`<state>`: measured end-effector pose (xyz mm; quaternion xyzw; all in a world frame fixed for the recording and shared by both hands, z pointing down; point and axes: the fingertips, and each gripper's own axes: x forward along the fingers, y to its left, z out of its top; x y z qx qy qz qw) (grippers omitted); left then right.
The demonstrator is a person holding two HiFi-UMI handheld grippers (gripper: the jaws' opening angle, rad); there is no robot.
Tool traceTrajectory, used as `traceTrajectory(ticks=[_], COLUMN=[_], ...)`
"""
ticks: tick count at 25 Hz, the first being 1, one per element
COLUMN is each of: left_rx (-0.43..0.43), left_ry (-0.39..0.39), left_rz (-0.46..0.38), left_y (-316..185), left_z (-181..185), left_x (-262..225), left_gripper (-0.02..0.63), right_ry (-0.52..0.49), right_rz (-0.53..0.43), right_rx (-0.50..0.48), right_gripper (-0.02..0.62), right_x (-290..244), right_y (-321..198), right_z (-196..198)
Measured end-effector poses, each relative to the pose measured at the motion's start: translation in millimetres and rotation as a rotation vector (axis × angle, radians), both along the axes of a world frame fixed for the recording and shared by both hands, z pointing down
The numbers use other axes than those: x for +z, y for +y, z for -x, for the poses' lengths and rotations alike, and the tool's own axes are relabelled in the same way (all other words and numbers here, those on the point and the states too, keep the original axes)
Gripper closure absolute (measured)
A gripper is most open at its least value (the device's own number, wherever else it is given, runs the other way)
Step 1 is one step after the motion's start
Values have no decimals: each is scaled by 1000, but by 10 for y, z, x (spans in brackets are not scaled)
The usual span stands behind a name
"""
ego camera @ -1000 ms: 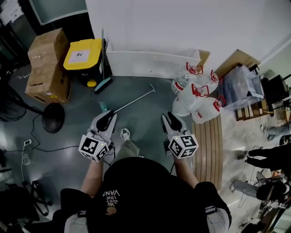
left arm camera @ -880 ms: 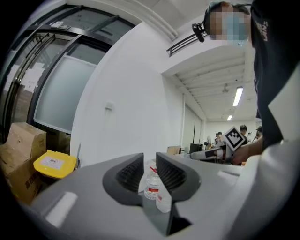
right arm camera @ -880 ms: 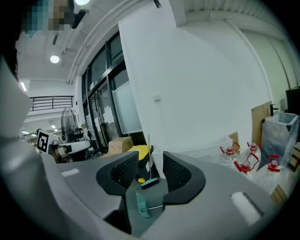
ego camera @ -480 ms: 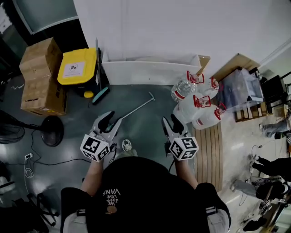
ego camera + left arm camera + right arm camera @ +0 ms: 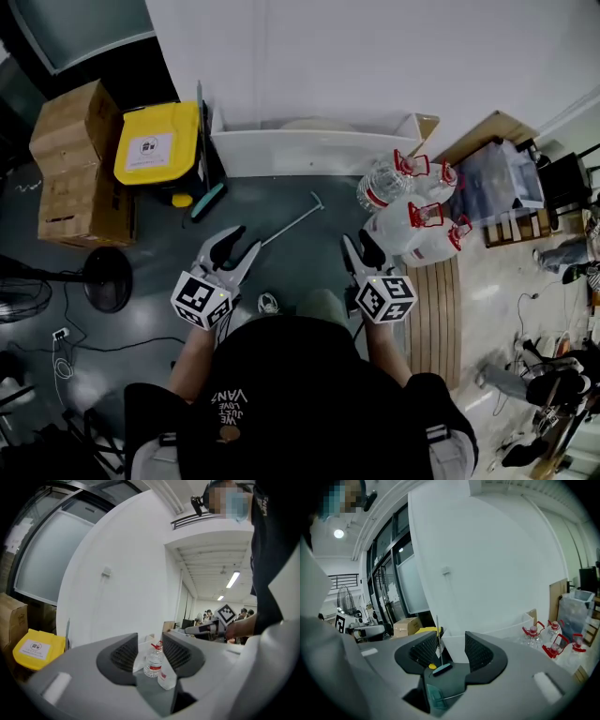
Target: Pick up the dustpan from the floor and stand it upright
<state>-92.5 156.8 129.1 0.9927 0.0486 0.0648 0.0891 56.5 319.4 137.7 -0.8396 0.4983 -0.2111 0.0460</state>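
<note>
Holding left gripper (image 5: 236,248) and right gripper (image 5: 360,247) with jaws spread wide, just opened, pinching nothing. Seeing the dustpan (image 5: 292,220) lying flat on the grey floor (image 5: 300,267) ahead (pan end hidden behind the left one), handle slanting away toward the water bottles (image 5: 403,220).

The dustpan (image 5: 292,217) is lying on the floor (image 5: 281,192) between the lidded bin (image 5: 157,142), left, and the water bottles (image 5: 412,225), right.

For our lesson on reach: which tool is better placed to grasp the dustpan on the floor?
Probably left: the long-handled teal dustpan ends just beside the left tool; the right tool sits farther away. Both have just been opening, empty.
</note>
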Motion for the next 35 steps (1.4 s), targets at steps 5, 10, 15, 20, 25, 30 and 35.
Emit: traceTrajectory(ticks=[5,10,15,20,25,30,35], left_rx=[-29,-115,-218,-339,-419,-462,-484], left_ry=[-14,-35,-56,-82,-113,-160,-203], left_rz=[9,22,26,53,73,93,117], left_y=[-112,-310,-466,-671,-795,-903,-1008], left_z=[-22,-63,-188,-409,-627,-819,-1020], left_x=[107,199,280,391,528,836,1254], left_gripper=[434,434,434,434,434,434,434], right_ry=[-21,-41,-49,-66,-86,-96,-118], right_rz=[16,42,70,133,179,229,304], right_rx=[-38,-113,-188,-277,-327,-326,-305], right_gripper=[431,431,431,431,433,433,433], right_x=[81,202,307,512,735,1125,1670], right_y=[-227,-505,-764,-1058,-1300,-1520,-1670], right_z=[-103,-310,-655,-1041,-1409,-1760,-2040])
